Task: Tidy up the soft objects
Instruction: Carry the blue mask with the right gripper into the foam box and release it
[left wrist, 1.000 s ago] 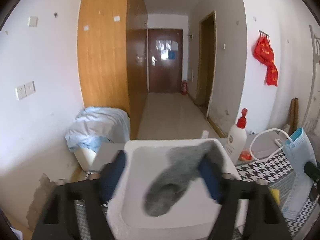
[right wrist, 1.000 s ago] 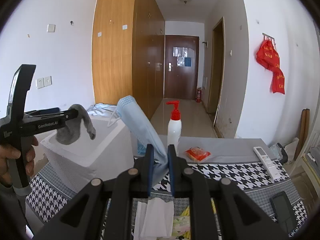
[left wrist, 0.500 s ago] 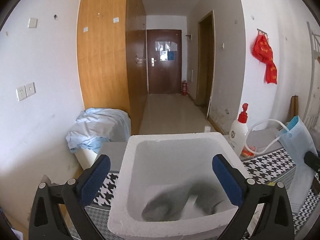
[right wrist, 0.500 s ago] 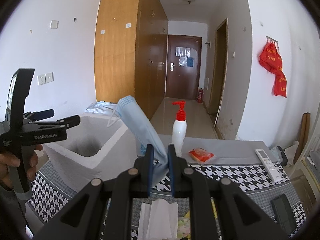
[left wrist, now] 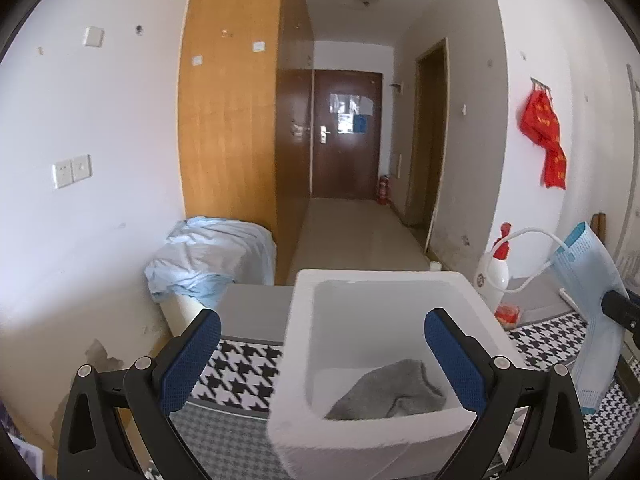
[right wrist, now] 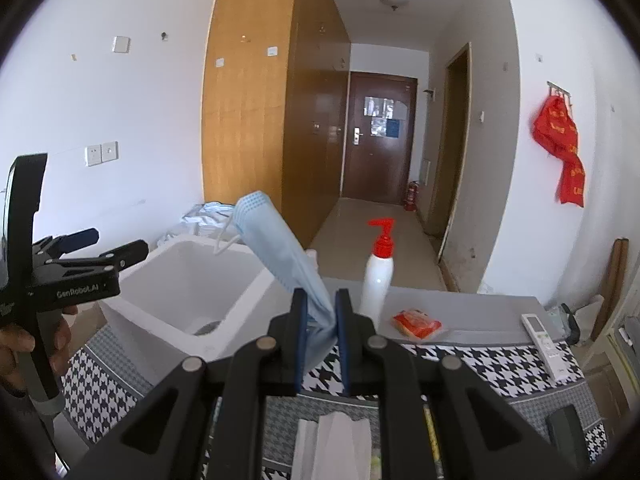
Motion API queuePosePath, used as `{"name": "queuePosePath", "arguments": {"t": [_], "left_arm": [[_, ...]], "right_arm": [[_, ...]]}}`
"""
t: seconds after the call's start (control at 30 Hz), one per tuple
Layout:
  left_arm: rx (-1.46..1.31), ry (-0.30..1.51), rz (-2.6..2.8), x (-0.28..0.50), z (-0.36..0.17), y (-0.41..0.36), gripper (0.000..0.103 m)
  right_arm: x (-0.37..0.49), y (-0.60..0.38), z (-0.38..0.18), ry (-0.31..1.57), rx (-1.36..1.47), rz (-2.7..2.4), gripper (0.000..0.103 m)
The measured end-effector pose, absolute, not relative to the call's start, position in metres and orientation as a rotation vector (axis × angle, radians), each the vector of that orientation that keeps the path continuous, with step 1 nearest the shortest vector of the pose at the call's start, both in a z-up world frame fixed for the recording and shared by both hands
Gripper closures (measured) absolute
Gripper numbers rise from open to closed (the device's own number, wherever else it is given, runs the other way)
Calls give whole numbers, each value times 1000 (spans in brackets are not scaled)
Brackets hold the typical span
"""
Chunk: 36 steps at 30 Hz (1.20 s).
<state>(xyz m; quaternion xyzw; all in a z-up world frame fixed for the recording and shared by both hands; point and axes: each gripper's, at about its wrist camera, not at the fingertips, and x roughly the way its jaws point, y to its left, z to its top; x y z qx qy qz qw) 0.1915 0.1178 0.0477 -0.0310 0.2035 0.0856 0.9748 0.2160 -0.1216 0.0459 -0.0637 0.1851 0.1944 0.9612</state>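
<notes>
A grey sock [left wrist: 390,394] lies crumpled on the bottom of the white foam box [left wrist: 298,360]. My left gripper [left wrist: 322,344] stands wide open above the box's near left side, nothing between its blue pads. In the right wrist view that same left gripper [right wrist: 106,246] hovers at the box's [right wrist: 160,320] left rim, held by a hand. My right gripper [right wrist: 322,322] is shut on a light blue face mask [right wrist: 280,252], which sticks up and leans left toward the box. From the left wrist view the mask [left wrist: 588,280] hangs at the far right.
A white pump bottle with a red top [right wrist: 378,276] and a red packet [right wrist: 416,322] stand right of the box on the houndstooth tablecloth [right wrist: 480,360]. A white remote [right wrist: 542,344] lies far right. Folded tissue [right wrist: 332,444] lies near the front. A covered bin [left wrist: 208,260] sits beyond the table.
The left gripper opened and the grey sock dropped from it into the foam box. The left gripper then shifted left. The right gripper kept still, holding the mask.
</notes>
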Motion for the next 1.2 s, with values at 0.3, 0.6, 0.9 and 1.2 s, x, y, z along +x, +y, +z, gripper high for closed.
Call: {"name": "queuePosePath", "arguments": {"t": [0.3,0.6,0.9,1.2], "left_arm": [[-58,376,228,167,47,131,1],[-44,346,275,144,42,139,1],[-66,363,314,134,28,146,1],[-86,366,328,121,20,149,1]], "right_arm": [[218,-108,51,371,-139,428,86],[221,-96,56,378,-146,452,86],[225,-84,65,376,-150,490,86],[234,-65,64,394,-171,521,86]]}}
